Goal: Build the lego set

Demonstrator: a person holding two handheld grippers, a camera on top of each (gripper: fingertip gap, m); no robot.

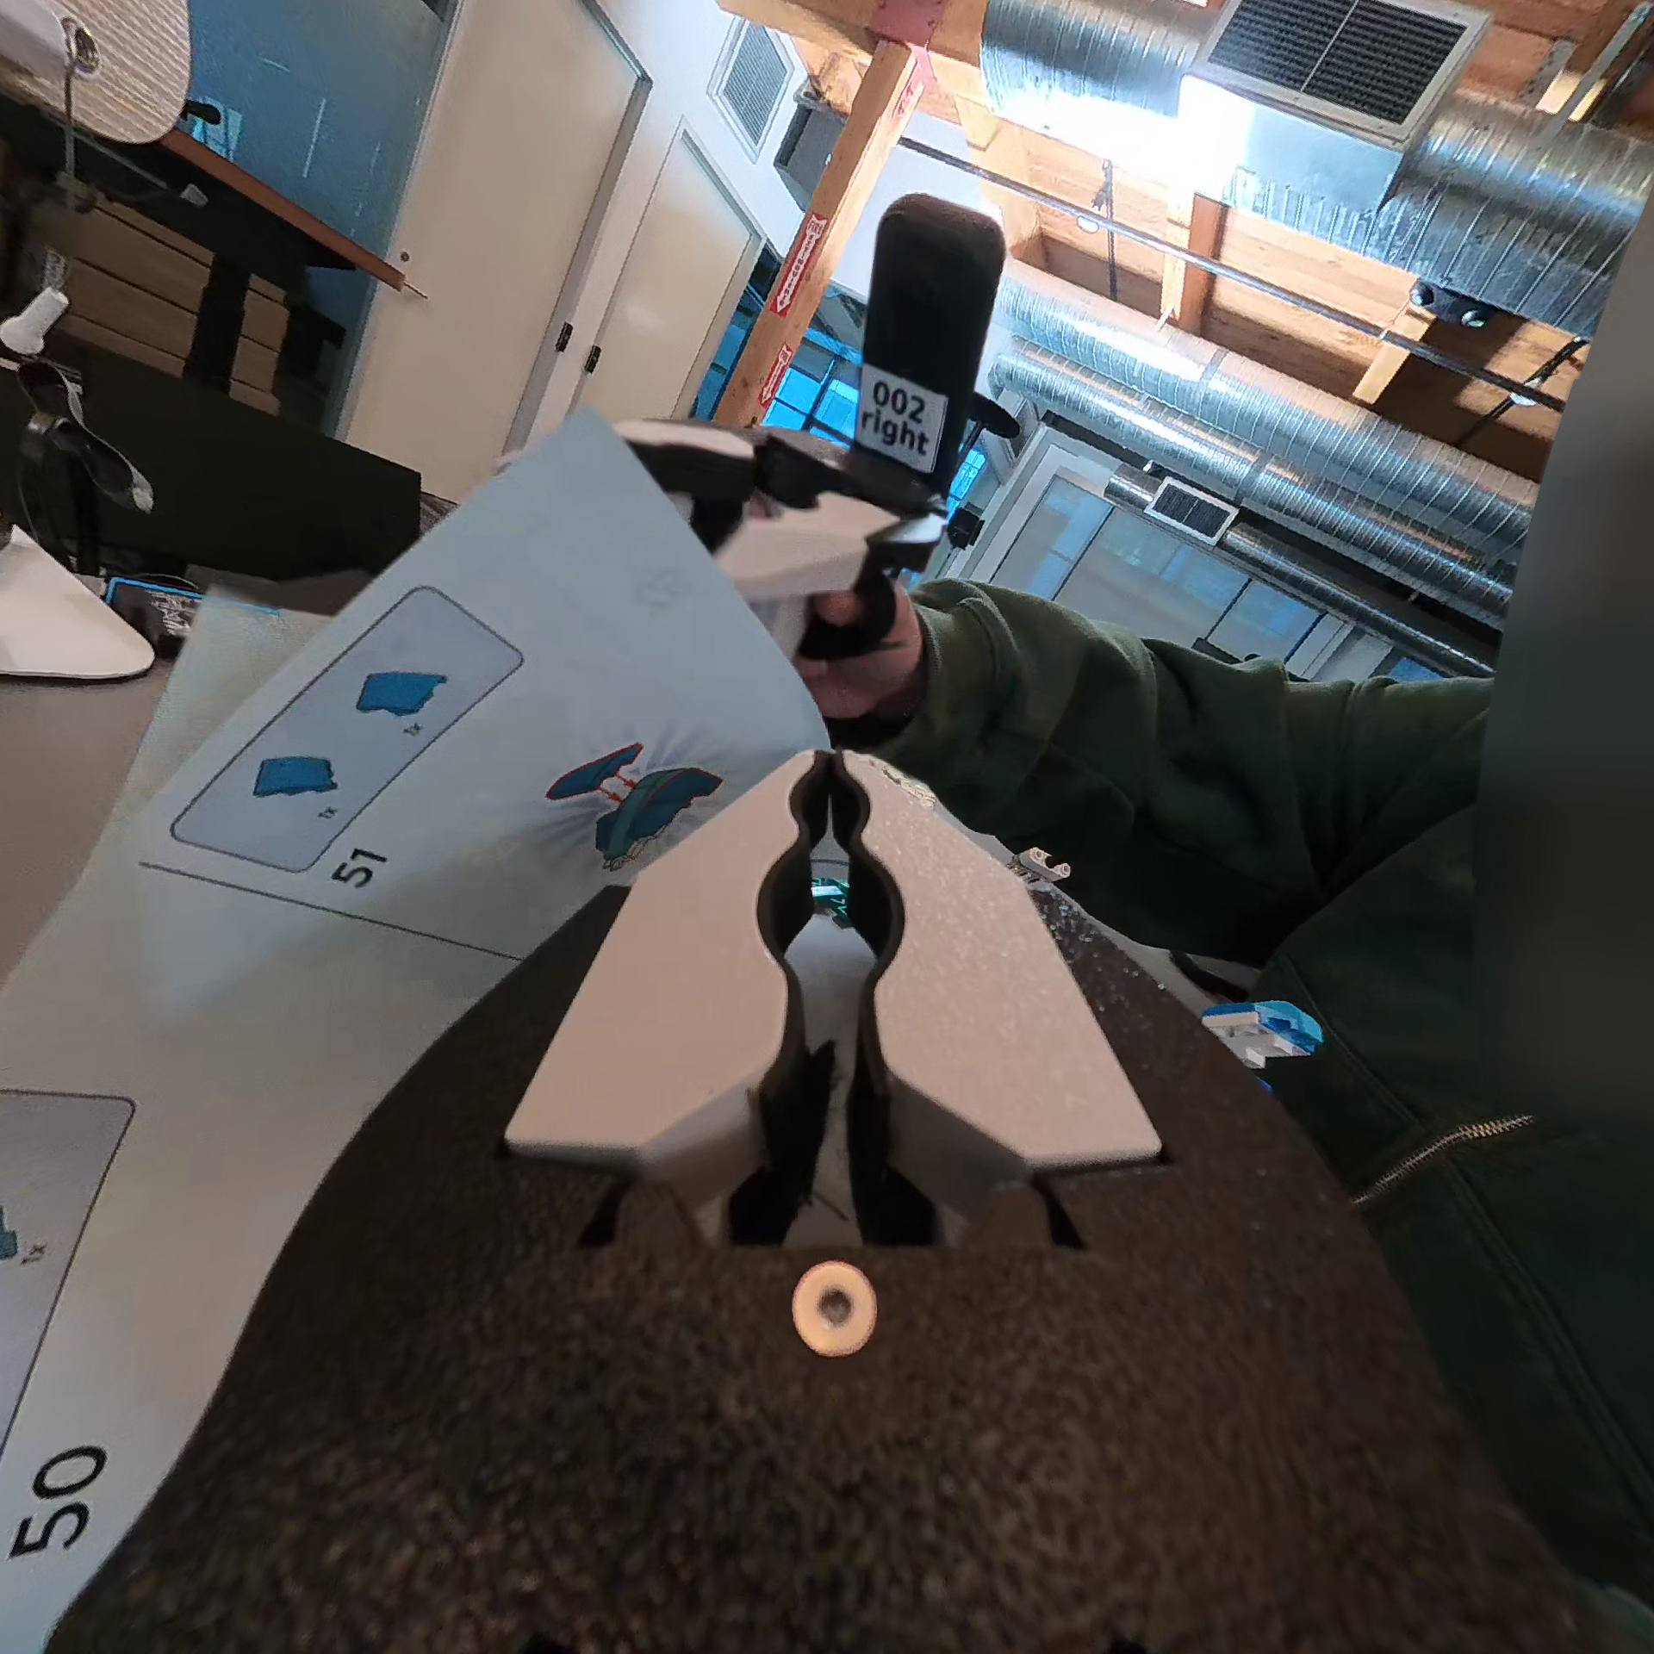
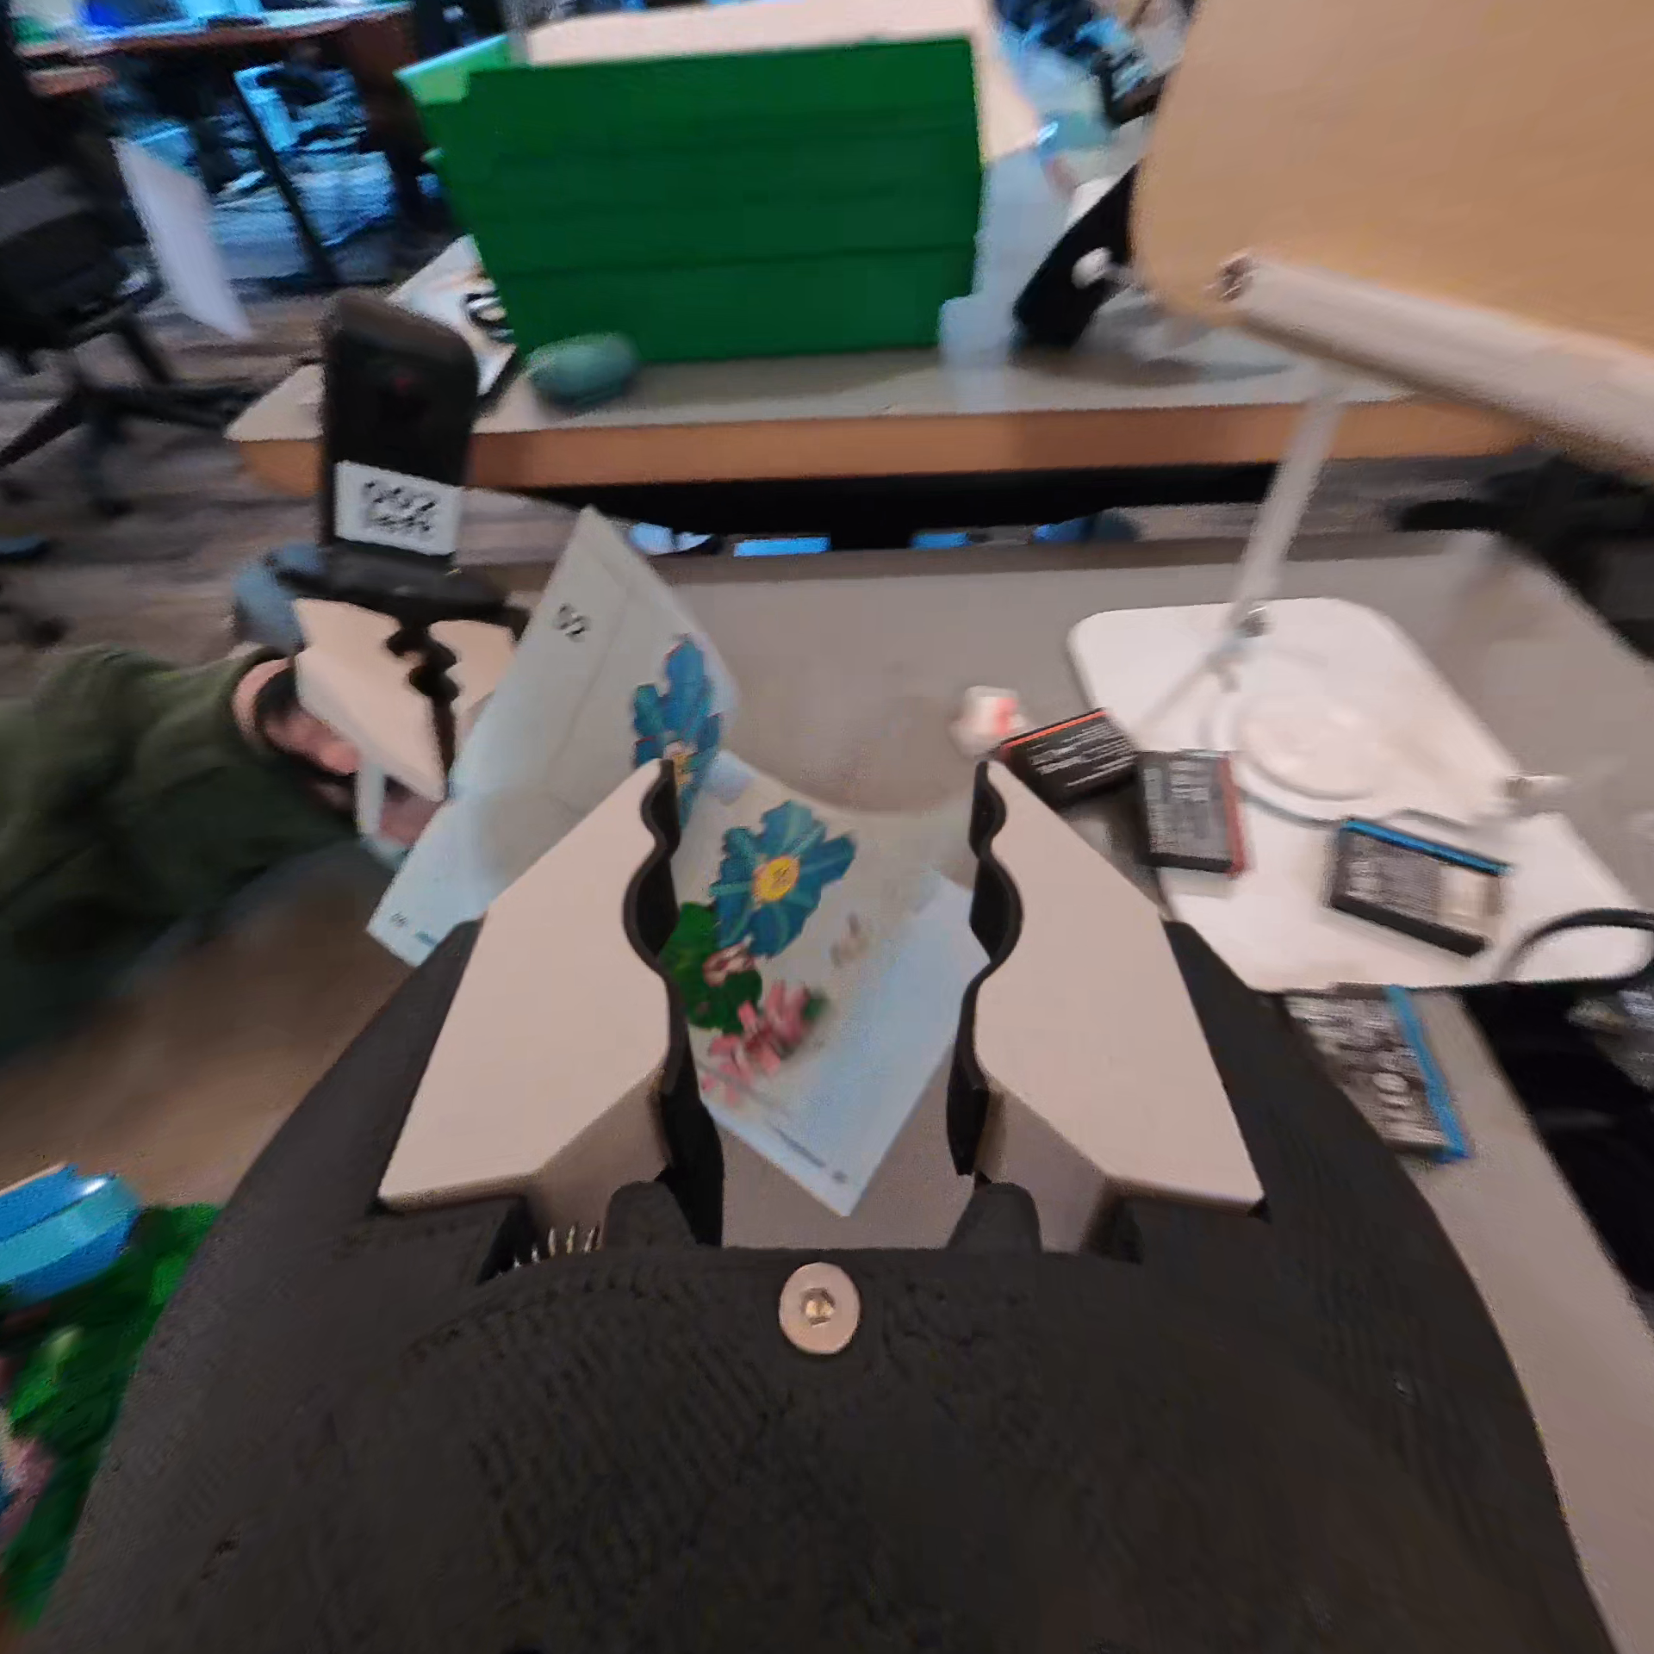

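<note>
**Item: instruction booklet, held over the worktop**

We log the left claw [image 1: 825, 761] clenched, seemingly on a page edge of the instruction booklet [image 1: 430, 761], though blur hides the contact. The right claw [image 2: 823, 788] stands released above the booklet's flower picture. Green and blue lego pieces [image 2: 63, 1298] sit at the lower left. Dark battery packs [image 2: 1190, 810] lie on a white lamp base [image 2: 1396, 707] on the grey worktop [image 2: 850, 644].

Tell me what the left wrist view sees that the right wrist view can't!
Only the left wrist view shows the silver ceiling ducts, the wooden beams and the shut left gripper up close.

Only the right wrist view shows the green box, the black battery packs on the white lamp base, and the open right gripper.

Both show the instruction booklet and a green sleeve.
</note>
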